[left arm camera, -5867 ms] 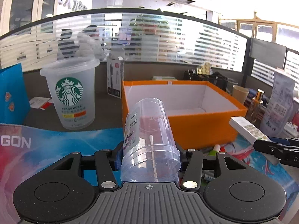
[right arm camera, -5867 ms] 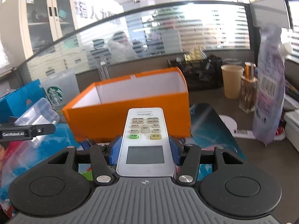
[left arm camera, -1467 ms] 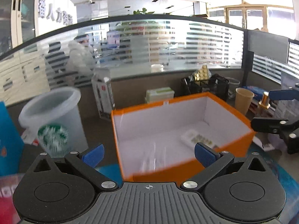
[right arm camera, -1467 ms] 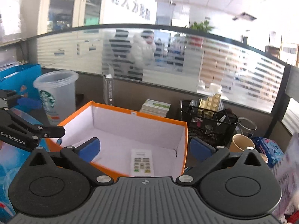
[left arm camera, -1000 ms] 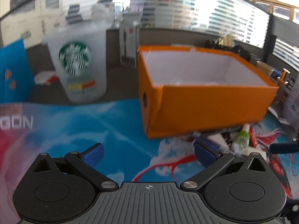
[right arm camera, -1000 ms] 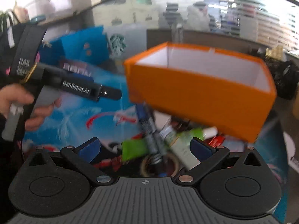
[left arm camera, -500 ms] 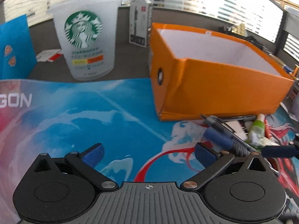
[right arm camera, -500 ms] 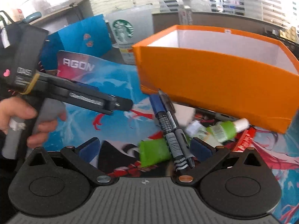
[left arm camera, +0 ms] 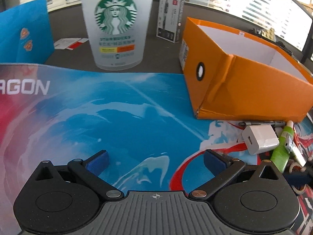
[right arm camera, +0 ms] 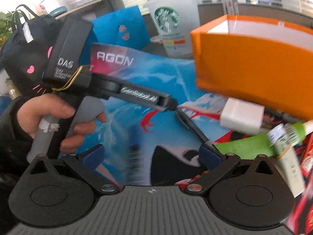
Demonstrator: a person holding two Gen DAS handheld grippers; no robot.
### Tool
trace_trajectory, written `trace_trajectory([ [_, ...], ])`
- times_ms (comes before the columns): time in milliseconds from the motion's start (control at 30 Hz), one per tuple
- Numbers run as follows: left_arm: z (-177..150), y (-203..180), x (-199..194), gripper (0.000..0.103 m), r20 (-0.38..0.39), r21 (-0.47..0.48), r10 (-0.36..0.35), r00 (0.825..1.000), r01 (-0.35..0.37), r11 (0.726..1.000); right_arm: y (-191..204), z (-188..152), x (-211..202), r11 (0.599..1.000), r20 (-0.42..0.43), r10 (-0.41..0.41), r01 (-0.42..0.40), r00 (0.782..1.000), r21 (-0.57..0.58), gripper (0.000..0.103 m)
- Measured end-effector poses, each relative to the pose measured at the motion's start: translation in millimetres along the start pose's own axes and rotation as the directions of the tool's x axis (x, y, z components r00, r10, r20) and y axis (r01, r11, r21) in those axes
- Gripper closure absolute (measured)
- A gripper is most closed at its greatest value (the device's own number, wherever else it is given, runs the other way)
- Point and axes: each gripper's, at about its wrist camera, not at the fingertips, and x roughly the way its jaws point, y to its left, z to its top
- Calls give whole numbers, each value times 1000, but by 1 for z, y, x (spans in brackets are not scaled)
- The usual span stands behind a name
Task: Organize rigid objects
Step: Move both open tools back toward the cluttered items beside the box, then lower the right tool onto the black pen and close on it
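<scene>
An orange box [left arm camera: 252, 94] with a white inside stands on the blue mat; it also shows in the right wrist view [right arm camera: 254, 68]. In front of it lie a white charger [left arm camera: 260, 140], a green tube [left arm camera: 281, 152] and a dark pen [left arm camera: 262, 123]. My left gripper [left arm camera: 155, 159] is open and empty, low over the mat, left of the pile. My right gripper [right arm camera: 151, 154] is open and empty; a dark pen [right arm camera: 191, 126] lies by its right finger, with the charger [right arm camera: 241, 115] and green tube [right arm camera: 254, 145] to the right. The left gripper's body [right arm camera: 109, 86] shows there too.
A large Starbucks cup [left arm camera: 116, 25] stands behind the mat, with a pen carton [left arm camera: 171, 11] to its right and a blue bag [left arm camera: 23, 35] to its left. Red packets [right arm camera: 307, 156] lie at the right edge.
Both grippers have dropped lower toward the mat and the pile in front of the box. The white charger has come into view. Both stay open and empty.
</scene>
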Motion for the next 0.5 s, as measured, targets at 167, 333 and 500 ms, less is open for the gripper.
trace_trajectory([
  [167, -8, 15, -13, 0, 38, -43, 66, 997, -65, 997, -9, 3, -6, 995, 36, -73, 75, 997, -60, 25],
  [333, -31, 17, -14, 0, 102, -32, 162, 982, -159, 987, 4, -2, 0, 990, 11, -39, 40, 999, -138, 32],
  [500, -36, 8, -21, 0, 160, 33, 200, 967, -208, 978, 7, 1, -2, 990, 38, -31, 36, 999, -139, 32],
])
